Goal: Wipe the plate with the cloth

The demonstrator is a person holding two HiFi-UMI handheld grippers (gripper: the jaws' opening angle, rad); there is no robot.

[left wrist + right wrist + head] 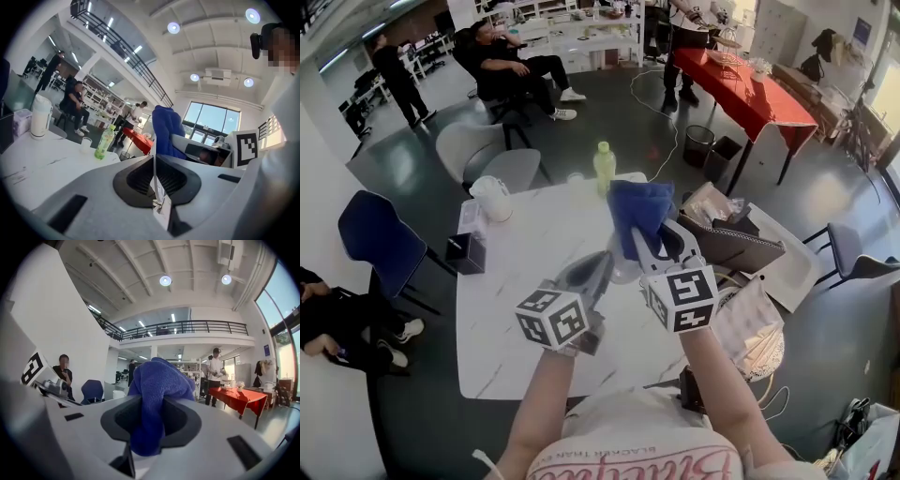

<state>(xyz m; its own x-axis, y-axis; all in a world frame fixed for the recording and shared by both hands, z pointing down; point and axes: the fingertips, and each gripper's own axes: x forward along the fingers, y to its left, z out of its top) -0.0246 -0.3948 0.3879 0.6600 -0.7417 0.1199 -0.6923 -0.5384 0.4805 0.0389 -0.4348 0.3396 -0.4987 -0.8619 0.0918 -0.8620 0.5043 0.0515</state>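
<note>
In the head view, both grippers are held up over the white marble table [516,309]. The left gripper [598,267] is clamped on the rim of the plate [622,270], a pale round shape mostly covered by the two marker cubes. The right gripper [661,242] pinches the blue cloth [642,208], which stands bunched above the plate, and I cannot tell if they touch. Behind them on the table are a green bottle [604,167], a white jug [492,199] and a black tissue box [466,251]. A brown bag [731,239] lies at the right, and a blue chair [375,239] stands at the left.

In the left gripper view, the left gripper [154,159] has its jaws closed tightly on the plate [154,176], seen edge-on as a thin white line. The blue cloth [166,131] rises just beyond it and covers part of the windows. The green bottle [104,142] and the white jug [40,117] stand on the table at the left.

In the right gripper view, the right gripper [147,420] has its jaws pressed on the blue cloth [157,380], which fills the middle and hides what is behind. A red table [236,397] is far at the right.
</note>
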